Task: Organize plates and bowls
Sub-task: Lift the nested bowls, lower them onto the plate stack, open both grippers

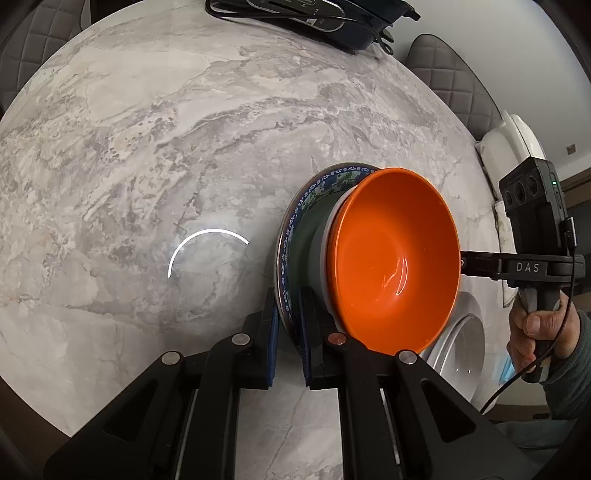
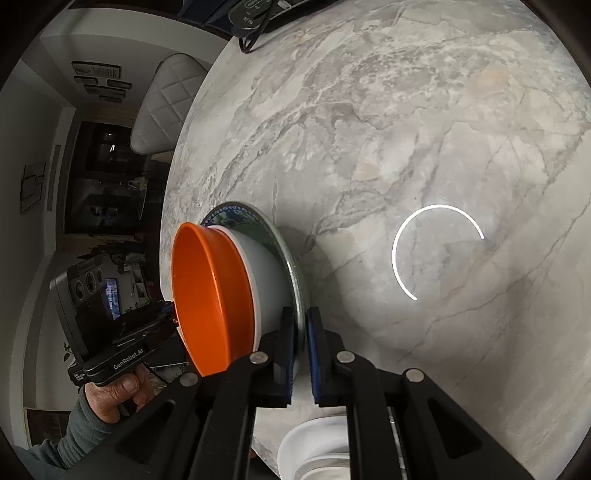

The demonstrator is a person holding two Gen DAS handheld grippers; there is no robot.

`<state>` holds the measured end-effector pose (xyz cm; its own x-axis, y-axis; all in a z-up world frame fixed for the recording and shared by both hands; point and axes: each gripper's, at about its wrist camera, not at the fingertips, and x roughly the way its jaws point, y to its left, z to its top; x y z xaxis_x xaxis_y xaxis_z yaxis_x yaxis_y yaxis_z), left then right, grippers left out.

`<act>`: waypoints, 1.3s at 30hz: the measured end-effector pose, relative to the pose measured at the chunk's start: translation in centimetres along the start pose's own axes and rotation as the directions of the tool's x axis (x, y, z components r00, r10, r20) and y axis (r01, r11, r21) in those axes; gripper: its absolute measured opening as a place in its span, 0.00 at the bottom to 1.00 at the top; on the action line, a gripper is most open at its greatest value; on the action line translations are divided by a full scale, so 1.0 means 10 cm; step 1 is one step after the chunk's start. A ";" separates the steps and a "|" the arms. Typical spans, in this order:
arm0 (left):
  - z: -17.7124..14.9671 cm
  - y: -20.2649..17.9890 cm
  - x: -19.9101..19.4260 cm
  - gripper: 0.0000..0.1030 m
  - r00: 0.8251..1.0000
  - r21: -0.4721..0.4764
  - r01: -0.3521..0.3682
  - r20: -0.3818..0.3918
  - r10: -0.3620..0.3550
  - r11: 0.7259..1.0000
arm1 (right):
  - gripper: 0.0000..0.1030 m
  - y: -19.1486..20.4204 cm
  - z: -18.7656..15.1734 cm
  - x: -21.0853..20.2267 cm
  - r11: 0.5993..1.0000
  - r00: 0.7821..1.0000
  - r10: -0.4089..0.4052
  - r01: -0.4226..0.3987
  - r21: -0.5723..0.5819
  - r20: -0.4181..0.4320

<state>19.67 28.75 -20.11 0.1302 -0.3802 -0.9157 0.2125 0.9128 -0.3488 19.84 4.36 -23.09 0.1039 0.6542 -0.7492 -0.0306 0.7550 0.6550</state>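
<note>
Orange bowl [image 1: 395, 258] stacked on blue-patterned plate [image 1: 295, 225]; both tools, left [image 1: 288, 332] and right [image 2: 301, 350], clamp its rim, seemingly carrying; next, lower onto marble tabletop [image 1: 147, 147].

marble table [image 1: 184, 147], quilted chairs [image 1: 450, 77], black appliance [image 1: 325, 18]

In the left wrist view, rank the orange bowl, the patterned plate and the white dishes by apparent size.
1. Orange bowl, largest, though it is nearest the camera.
2. Patterned plate, seen nearly edge-on and half hidden, so likely wider than it looks.
3. White dishes, mostly hidden behind the bowl; rank unsure.
</note>
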 end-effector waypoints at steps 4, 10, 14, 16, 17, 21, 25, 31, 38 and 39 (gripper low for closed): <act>-0.01 -0.02 -0.05 0.08 1.000 -0.017 -0.001 0.001 0.001 1.000 | 0.11 0.04 -0.01 0.00 1.000 1.000 -0.020 0.020 0.006 0.005; 0.03 -0.10 -0.17 0.07 1.000 -0.026 0.008 0.006 -0.008 1.000 | 0.11 0.07 -0.03 -0.10 0.999 0.999 -0.026 0.025 0.027 0.027; 0.04 -0.23 -0.32 0.07 1.000 -0.009 0.025 0.017 -0.025 1.000 | 0.11 0.14 -0.06 -0.27 0.999 0.998 -0.035 0.033 0.030 0.057; 0.04 -0.33 -0.41 0.07 0.999 0.008 0.035 0.029 -0.035 0.999 | 0.11 0.18 -0.10 -0.39 0.999 0.996 -0.040 0.038 0.031 0.078; 0.04 -0.39 -0.46 0.07 0.999 0.021 0.040 0.036 -0.041 0.999 | 0.11 0.20 -0.13 -0.46 0.999 0.995 -0.041 0.039 0.033 0.090; 0.03 -0.66 -0.67 0.07 0.997 0.082 0.063 0.047 -0.067 0.995 | 0.11 0.28 -0.28 -0.77 0.998 0.988 -0.053 0.047 0.045 0.144; -0.04 -1.00 -0.80 0.07 0.995 0.163 0.082 0.042 -0.090 0.983 | 0.11 0.32 -0.56 -1.10 0.995 0.976 -0.076 0.062 0.073 0.203; -0.32 -1.49 -0.76 0.07 0.991 0.287 0.134 -0.027 -0.132 0.949 | 0.11 0.17 -1.15 -1.42 0.983 0.955 -0.116 0.071 0.170 0.272; -0.70 -1.85 -0.49 0.07 0.984 0.396 0.166 -0.121 -0.128 0.903 | 0.11 -0.16 -1.79 -1.47 0.953 0.944 -0.150 0.058 0.299 0.294; -0.73 -1.88 -0.45 0.07 0.983 0.405 0.168 -0.132 -0.124 0.899 | 0.11 -0.20 -1.87 -1.46 0.948 0.944 -0.151 0.053 0.314 0.294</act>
<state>8.05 14.37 -10.92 -0.0264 -0.4676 -0.8835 0.6055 0.6958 -0.3863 -0.17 -5.89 -15.31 0.3950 0.4906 -0.7768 0.2887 0.7364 0.6119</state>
